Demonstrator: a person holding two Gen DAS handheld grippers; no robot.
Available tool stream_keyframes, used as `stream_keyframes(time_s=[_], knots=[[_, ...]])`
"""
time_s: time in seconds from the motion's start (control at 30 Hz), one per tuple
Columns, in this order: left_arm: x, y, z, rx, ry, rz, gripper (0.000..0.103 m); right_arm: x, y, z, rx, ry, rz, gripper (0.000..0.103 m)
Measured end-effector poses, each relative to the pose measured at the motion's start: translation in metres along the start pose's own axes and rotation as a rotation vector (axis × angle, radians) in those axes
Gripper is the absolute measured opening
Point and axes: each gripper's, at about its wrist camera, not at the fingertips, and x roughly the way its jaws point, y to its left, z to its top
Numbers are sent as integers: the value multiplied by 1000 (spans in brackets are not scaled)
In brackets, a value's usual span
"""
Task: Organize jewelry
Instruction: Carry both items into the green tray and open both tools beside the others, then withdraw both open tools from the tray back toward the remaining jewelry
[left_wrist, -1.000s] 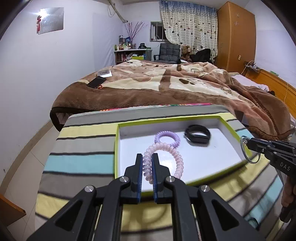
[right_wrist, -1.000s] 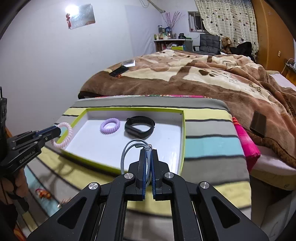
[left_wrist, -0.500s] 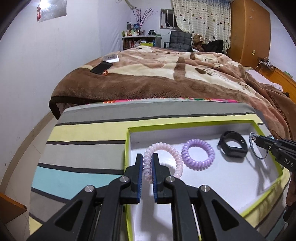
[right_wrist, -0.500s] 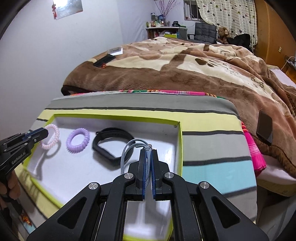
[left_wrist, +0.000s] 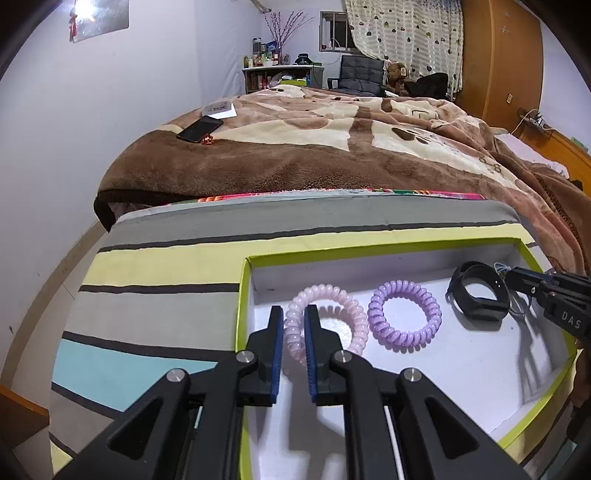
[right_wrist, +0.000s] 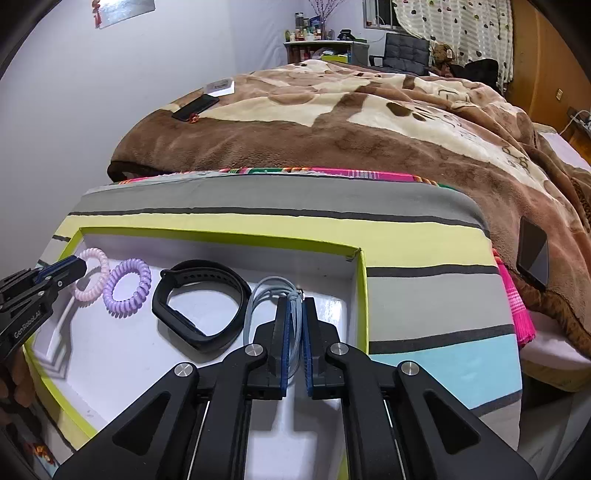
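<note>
Pink coil (left_wrist: 325, 321) between left tool (left_wrist: 294, 314) fingers

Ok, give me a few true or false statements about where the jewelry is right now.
1. The purple coil lies between the pink coil and the black band. True.
2. The black band lies outside the tray. False: it lies inside it.
3. A pale blue cord loop sits between the right gripper fingers. True.
4. The left gripper fingers are around the purple coil. False: they are around the pink coil.
</note>
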Motion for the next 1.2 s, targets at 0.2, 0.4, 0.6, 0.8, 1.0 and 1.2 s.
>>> stream_keyframes(time_s=[0.2,0.4,0.6,0.8,1.0,1.2], knots=[[-9,2,-1,-11,-26,-19,27,-11,1,-2,5,-31,8,29],[-29,3,-7,-19,-55,-27,29,-37,0,-12,8,-81,25,29],[-61,1,-21,-22,-95,-44,29,-70,3,-33,6,-129,53,29],[-99,0,-49,-43,-125,-68,29,-106,7,-66,9,-173,91,29],[-133,-1,-82,-55,-147,-87,29,-140,19,-103,-18,-209,115,29],[-163,-8,-110,-50,-170,-97,29,-171,31,-143,-35,-241,133,29]])
